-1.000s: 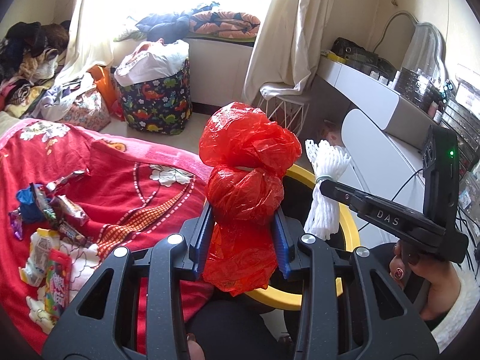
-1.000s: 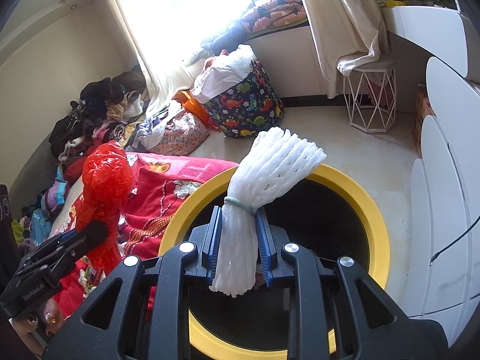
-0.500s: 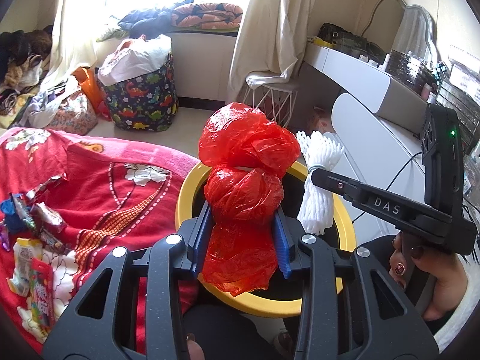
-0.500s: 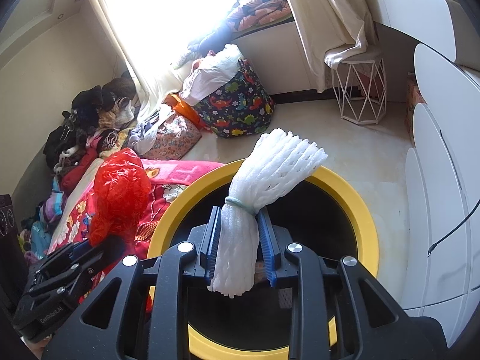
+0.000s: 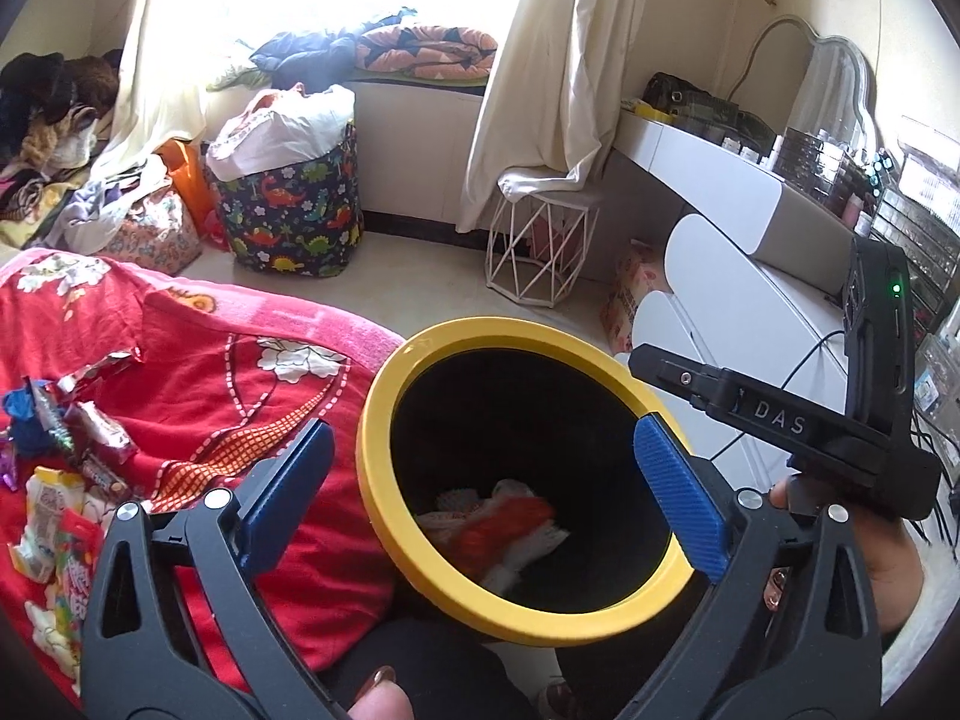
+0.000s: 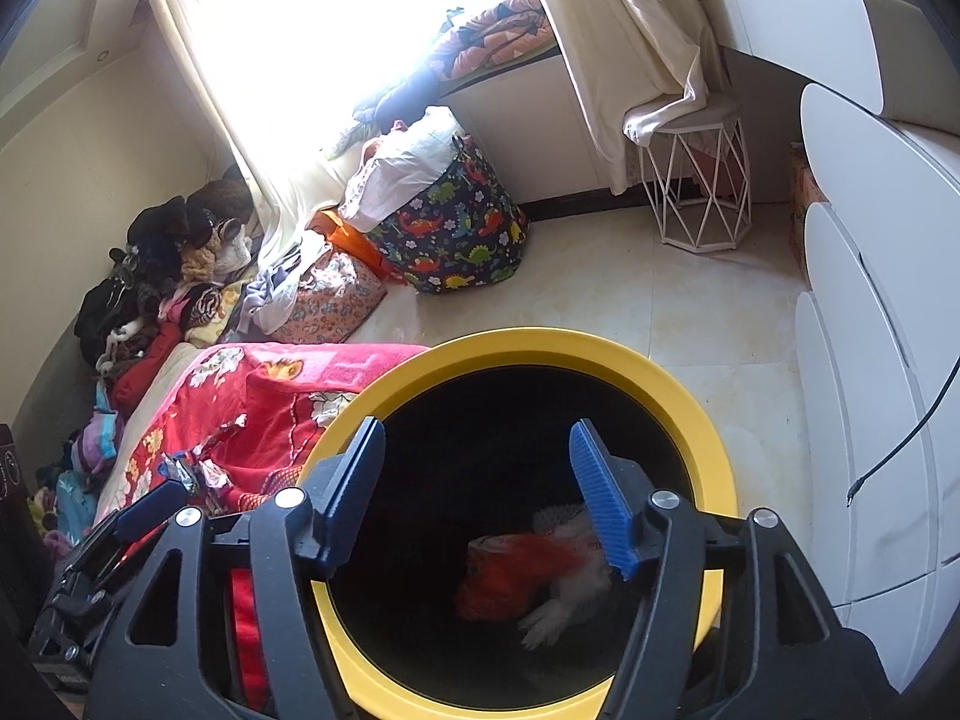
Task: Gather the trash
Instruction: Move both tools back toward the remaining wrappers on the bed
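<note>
Two grippers are recorded above one round bin (image 5: 384,516), a black-walled tub with a smooth yellow plastic rim. The left gripper (image 5: 480,486) is seen with its jaws spread wide, just opened, and nothing is held between the ribbed blue pads (image 5: 678,498). The right gripper (image 6: 480,492) is likewise parted, its jaws also just opened, and no item is gripped.

Two pieces of trash are observed at the bottom of the bin: one crumpled red plastic bag (image 6: 510,576) and one white foam net sleeve (image 6: 564,600) (both blurred, so finer texture cannot be told). They lie touching each other, the red bag partly over the white netting.

One red floral blanket (image 5: 180,360) is noted beside the bin, touching its rim on the left wrist view. Several shiny snack wrappers (image 5: 66,468) are scattered on it near the left edge; an exact count cannot be made.

One wire-frame white stool (image 5: 540,252) and one dinosaur-print fabric basket (image 5: 294,222) stand on the tiled floor, well apart from the bin.
</note>
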